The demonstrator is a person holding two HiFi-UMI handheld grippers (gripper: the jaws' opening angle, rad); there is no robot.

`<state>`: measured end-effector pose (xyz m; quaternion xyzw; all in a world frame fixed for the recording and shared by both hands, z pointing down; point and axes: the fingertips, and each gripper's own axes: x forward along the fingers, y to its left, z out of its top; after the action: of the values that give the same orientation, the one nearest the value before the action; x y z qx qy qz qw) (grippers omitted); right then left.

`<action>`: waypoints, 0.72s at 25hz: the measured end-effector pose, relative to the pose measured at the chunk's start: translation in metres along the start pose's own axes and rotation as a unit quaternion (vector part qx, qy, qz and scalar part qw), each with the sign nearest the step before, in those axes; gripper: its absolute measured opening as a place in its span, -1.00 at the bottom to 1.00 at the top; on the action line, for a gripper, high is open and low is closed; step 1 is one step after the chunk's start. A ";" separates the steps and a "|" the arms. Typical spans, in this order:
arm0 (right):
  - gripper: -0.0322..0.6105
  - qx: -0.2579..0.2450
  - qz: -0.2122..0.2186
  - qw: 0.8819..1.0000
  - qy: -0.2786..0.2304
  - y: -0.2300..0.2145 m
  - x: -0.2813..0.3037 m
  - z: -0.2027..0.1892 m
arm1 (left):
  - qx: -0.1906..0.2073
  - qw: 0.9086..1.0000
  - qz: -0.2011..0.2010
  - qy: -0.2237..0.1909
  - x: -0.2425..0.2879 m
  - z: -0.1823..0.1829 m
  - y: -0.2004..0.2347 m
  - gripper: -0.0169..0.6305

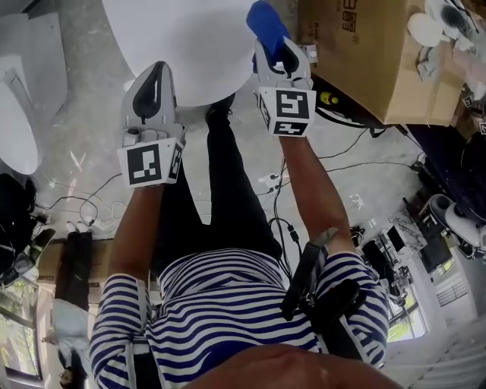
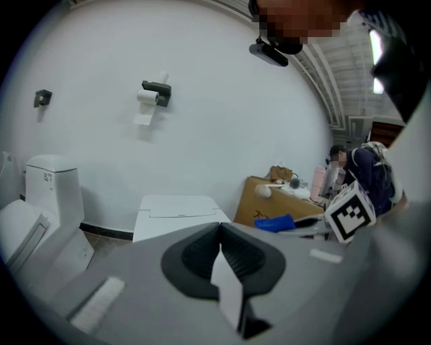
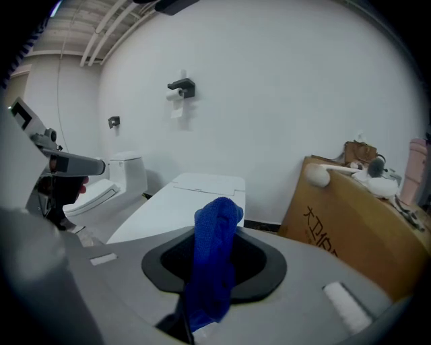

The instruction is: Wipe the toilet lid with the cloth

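1. Head view: the left gripper and the right gripper are both held over the near edge of the white toilet lid. The blue cloth protrudes from the right gripper's tips.
2. Left gripper view: the jaws are closed together with nothing between them. The lid lies ahead.
3. Right gripper view: the jaws are clamped on the cloth. The lid lies ahead, with a cardboard box to its right.

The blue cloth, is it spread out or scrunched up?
Scrunched up. The cloth stands bunched in a narrow wad, pinched between the jaws of the right gripper.
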<state>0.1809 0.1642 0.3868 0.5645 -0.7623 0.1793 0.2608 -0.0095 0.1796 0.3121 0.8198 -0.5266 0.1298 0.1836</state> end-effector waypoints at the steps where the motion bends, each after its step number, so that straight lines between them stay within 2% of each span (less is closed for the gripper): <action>1: -0.54 0.002 -0.004 1.000 0.003 -0.007 -0.001 -0.007 | 0.002 1.000 -0.001 0.002 0.003 -0.002 -0.004 -0.94; 6: -0.54 0.008 -0.007 1.000 0.025 -0.021 0.008 -0.050 | 0.009 1.000 -0.002 0.011 0.015 -0.014 -0.018 -0.94; 12: -0.54 0.016 0.004 0.998 0.060 -0.004 0.035 -0.106 | 0.016 1.000 0.003 0.025 0.018 -0.037 -0.011 -0.94; 18: -0.54 0.017 0.012 0.997 0.075 0.014 0.050 -0.128 | 0.012 0.999 0.012 0.035 0.011 -0.056 0.006 -0.94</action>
<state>0.1808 0.2021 0.5194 0.5449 -0.7441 0.2367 0.3056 -0.0118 0.1926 0.3676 0.8105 -0.5279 0.1671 0.1910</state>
